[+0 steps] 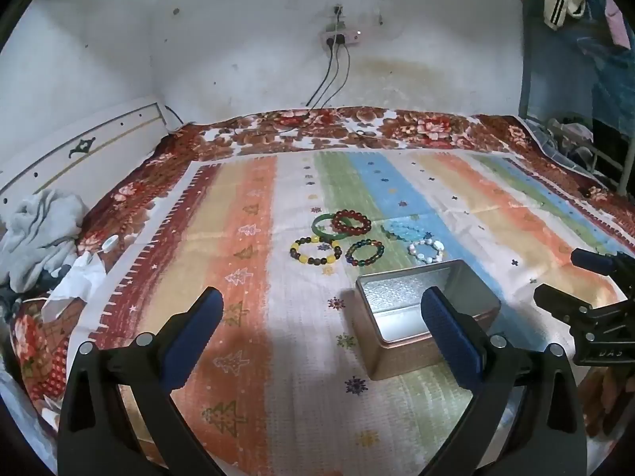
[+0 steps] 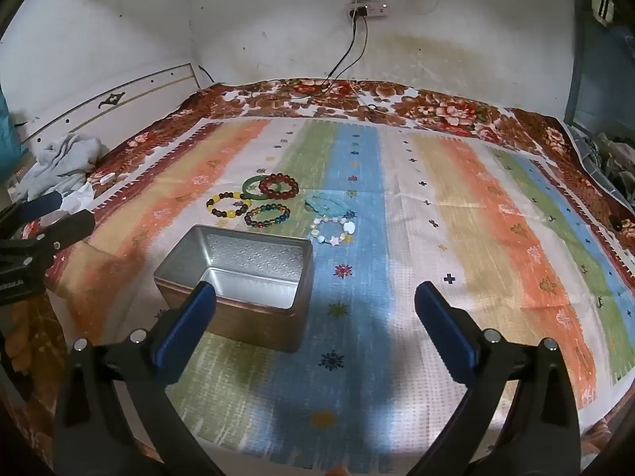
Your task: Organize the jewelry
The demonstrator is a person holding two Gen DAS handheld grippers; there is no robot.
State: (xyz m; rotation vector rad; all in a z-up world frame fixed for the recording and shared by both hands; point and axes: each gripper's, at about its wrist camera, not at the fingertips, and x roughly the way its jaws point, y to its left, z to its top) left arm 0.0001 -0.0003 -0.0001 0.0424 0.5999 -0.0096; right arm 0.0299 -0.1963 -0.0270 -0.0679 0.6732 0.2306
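Right wrist view puts the right gripper (image 2: 315, 323) above the striped cloth (image 2: 456, 206) on the bed, its jaws spread wide with nothing between them. The 6 bracelets lie ahead of it and a little to its left, beyond the open tin box (image 2: 234, 277), which sits just off its left finger. Nearest on that side are the white shell bracelet (image 2: 332, 231) and the pale blue bracelet (image 2: 326, 203), touching each other on the blue stripe. Further left lie the multicolour bead bracelet (image 2: 267, 215), the yellow and brown bracelet (image 2: 229, 204), the green bangle (image 2: 258, 188) and the red bead bracelet (image 2: 278, 186), the last 2 overlapping.

Left wrist view shows the left gripper (image 1: 322, 321) also wide open and empty, with the same cluster straight ahead of it and the box under its right finger. By my reading the right gripper is closer to the white and blue pair, the left to the yellow and brown one. Nothing is in the box yet, so sorting has not begun.
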